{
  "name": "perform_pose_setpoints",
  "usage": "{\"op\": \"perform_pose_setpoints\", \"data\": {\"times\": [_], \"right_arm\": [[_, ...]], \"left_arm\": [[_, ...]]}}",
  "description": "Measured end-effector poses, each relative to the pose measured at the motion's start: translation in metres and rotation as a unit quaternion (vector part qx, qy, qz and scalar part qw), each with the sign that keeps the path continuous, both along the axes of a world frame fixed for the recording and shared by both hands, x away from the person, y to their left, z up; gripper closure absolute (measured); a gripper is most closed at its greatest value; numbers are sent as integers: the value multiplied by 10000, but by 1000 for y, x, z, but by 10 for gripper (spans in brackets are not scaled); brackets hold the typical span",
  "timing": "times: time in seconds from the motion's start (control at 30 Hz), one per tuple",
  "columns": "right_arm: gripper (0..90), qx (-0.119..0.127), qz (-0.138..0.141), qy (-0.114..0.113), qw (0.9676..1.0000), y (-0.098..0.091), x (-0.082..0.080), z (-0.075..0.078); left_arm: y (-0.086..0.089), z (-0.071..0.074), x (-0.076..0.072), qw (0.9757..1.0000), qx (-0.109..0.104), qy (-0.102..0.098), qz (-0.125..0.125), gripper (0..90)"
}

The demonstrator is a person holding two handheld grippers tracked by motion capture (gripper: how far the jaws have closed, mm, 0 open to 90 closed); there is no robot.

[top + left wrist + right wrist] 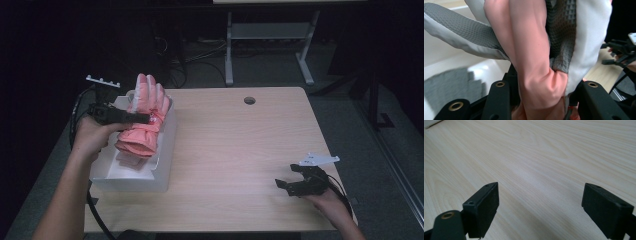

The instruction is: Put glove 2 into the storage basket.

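Note:
A padded pink glove [145,116] with grey and white palm parts hangs over a white open box [165,165] at the table's left. My left gripper [147,119] is shut on the glove, jaws pointing right. In the left gripper view the pink fabric [534,65] is bunched between the two black jaws, with the grey textured palm [561,32] behind it. Another grey glove part [449,85] lies down in the box. My right gripper [290,176] rests near the table's right front edge, open with nothing between its fingers [484,207], over bare wood.
The light wood table [240,150] has a round cable hole [249,100] at its back. Behind it stands a grey desk frame [270,40] on a dark floor with cables. In the left gripper view the right gripper [621,52] shows far off.

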State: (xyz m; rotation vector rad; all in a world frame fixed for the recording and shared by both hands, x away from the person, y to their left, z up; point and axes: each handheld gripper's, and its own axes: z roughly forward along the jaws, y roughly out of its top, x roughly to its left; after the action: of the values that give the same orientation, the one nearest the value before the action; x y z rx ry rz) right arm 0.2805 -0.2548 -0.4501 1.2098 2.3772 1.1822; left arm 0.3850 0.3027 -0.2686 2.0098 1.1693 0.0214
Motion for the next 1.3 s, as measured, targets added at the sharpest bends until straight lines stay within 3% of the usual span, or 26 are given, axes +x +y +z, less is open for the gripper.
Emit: {"op": "perform_pose_setpoints", "data": {"times": [0.27, 0.53, 0.77, 1.03, 1.17, 1.3], "right_arm": [[141, -20, 5, -3, 10000, -1, -1, 0], [141, 31, 56, -33, 10000, 0, -1, 1], [141, 36, 27, -14, 10000, -1, -1, 1], [141, 32, 44, 11, 10000, -1, -1, 1], [141, 39, 32, 4, 10000, -2, -1, 0], [141, 30, 41, -23, 10000, -2, -1, 0]], "left_arm": [[22, -22, 7, 9992, 64, 188, 356, 586], [31, -59, 20, 9971, 82, 546, 529, 585], [25, -96, 30, 9947, 103, 883, 512, 582], [10, -123, 41, 9927, 114, 1131, 412, 578], [2, -137, 46, 9907, 376, 1275, 301, 573], [4, -145, 48, 9898, 217, 1366, 344, 551]]}}
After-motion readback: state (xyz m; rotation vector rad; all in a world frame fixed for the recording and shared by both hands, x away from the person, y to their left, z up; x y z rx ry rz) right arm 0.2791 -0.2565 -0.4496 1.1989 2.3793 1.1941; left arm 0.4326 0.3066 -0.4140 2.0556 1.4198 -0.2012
